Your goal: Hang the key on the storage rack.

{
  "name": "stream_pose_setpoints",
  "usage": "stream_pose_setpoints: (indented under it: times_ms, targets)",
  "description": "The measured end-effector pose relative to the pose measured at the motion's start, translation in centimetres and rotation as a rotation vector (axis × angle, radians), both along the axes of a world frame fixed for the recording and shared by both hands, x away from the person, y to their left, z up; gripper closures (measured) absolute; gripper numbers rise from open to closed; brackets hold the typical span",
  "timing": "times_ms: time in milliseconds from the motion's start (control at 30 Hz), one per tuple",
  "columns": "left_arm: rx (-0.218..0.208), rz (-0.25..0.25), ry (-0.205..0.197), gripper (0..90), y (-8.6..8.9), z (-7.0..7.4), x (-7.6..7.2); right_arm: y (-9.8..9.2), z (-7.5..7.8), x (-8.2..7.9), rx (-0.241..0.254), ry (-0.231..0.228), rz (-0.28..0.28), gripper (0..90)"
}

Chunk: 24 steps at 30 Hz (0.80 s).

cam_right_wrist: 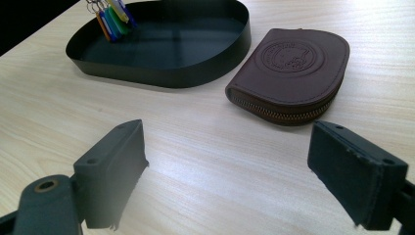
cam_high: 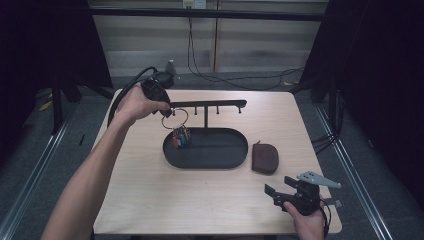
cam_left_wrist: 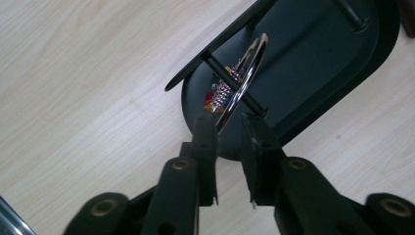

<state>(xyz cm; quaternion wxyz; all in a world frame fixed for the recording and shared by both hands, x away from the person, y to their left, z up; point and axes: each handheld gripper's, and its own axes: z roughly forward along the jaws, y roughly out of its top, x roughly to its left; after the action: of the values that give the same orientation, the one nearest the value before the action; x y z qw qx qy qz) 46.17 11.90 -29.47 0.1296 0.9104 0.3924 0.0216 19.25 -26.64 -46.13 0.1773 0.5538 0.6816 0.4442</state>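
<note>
Hanging on the rack's peg, the key ring [cam_left_wrist: 243,78] sits between the parted left tongs [cam_left_wrist: 230,128].

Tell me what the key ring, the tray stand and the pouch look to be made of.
Key ring: polished metal, going by its bright mirror glints. Tray stand: probably matt black painted sheet metal, thin-walled with dull reflections. Pouch: brown leather or imitation, with an embossed round emblem and brassy zip.
</note>
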Motion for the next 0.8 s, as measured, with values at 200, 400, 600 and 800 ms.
stream_pose_setpoints:
  times_ms: [200, 400, 600, 800]
  targets:
    - [-0.037, 0.031, -0.003, 70.6, 1.3, 0.5, -0.4, 0.1, 0.0, 0.1, 0.001, 0.004, 0.001, 14.3]
    - [-0.162, 0.04, 0.006, 60.1, 2.7, 0.7, -1.2, 0.2, -0.2, 0.4, 0.002, 0.015, 0.0, 14.4]
    - [-0.248, 0.07, 0.022, 51.2, 4.0, -0.4, -1.4, 0.1, -0.2, 0.5, 0.0, 0.015, -0.001, 14.4]
    - [-0.29, 0.069, -0.01, 43.1, 4.6, -0.6, -2.2, 0.0, -0.2, 0.4, 0.002, 0.014, -0.003, 14.4]
